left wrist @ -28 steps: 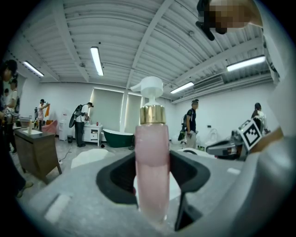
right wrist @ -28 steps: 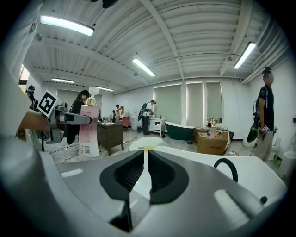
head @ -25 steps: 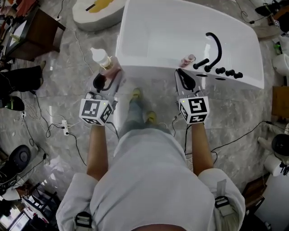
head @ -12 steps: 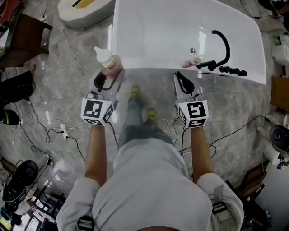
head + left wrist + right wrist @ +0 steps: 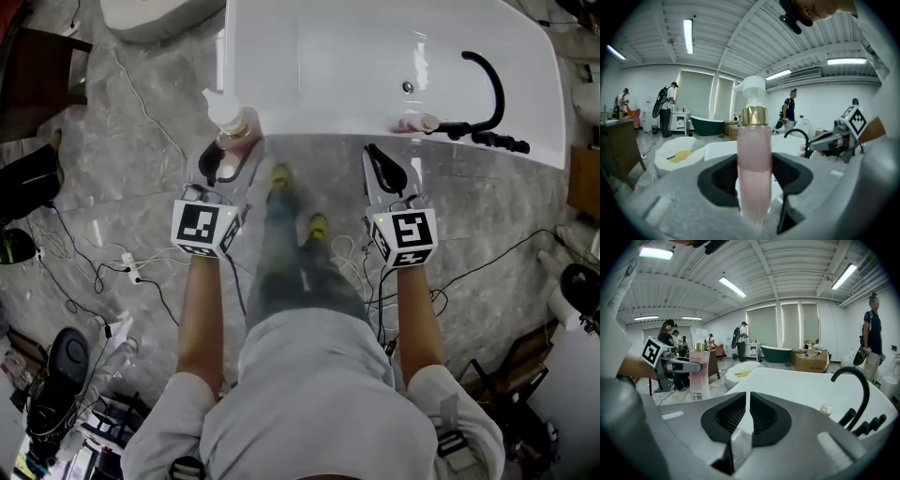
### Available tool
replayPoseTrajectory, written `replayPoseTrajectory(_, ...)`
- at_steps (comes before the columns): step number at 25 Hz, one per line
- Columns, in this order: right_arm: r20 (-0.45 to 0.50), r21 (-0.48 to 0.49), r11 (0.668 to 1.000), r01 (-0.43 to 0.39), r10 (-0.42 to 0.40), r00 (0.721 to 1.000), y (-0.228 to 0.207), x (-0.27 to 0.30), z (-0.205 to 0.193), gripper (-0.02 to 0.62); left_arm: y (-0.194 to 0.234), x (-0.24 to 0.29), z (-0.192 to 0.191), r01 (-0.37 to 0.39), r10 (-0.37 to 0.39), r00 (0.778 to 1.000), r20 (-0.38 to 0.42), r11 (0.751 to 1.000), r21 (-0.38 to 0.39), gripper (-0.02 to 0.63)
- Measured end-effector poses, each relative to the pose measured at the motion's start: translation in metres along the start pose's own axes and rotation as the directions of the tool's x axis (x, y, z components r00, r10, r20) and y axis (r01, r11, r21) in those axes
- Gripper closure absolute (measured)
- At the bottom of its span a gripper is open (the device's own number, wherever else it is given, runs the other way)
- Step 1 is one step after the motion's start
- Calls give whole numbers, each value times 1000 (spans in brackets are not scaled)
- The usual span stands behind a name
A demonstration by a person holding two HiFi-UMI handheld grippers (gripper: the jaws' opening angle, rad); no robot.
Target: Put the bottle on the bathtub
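Two tools were inspected. We found the left tool [image 5: 228, 157] clamped on the pink bottle [image 5: 233, 127], held upright at the near rim of the bathtub [image 5: 319, 56] and apparently not yet resting on it. The right tool [image 5: 382, 167] was closed and empty. Placement remained: lower squarely onto the rim, then release.

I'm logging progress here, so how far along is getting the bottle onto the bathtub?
Done: the pink pump bottle is picked up, clamped upright in the left gripper. In hand: it is held beside the bathtub, at its near left corner, not set down. Left: stand it on the rim and let go. The right gripper is shut and empty.
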State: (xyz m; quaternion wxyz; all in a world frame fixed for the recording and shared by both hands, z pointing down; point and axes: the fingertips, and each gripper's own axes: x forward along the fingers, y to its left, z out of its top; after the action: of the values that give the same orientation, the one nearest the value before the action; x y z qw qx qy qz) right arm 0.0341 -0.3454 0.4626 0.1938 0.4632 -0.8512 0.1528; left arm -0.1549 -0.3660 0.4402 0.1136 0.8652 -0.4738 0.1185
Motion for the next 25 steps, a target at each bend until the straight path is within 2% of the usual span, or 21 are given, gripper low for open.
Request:
replayPoseTrajectory(5,-21,11,1000,-5,5,1000,-1,28,-24,568,13,17,-28,11,-11,1000,-16,1000,-1,391)
replayPoseTrajectory(25,-49,46,999,-16,18,999,-40,130,-81,568,48,117,-98,49,-49,998,-28,999,-19,391)
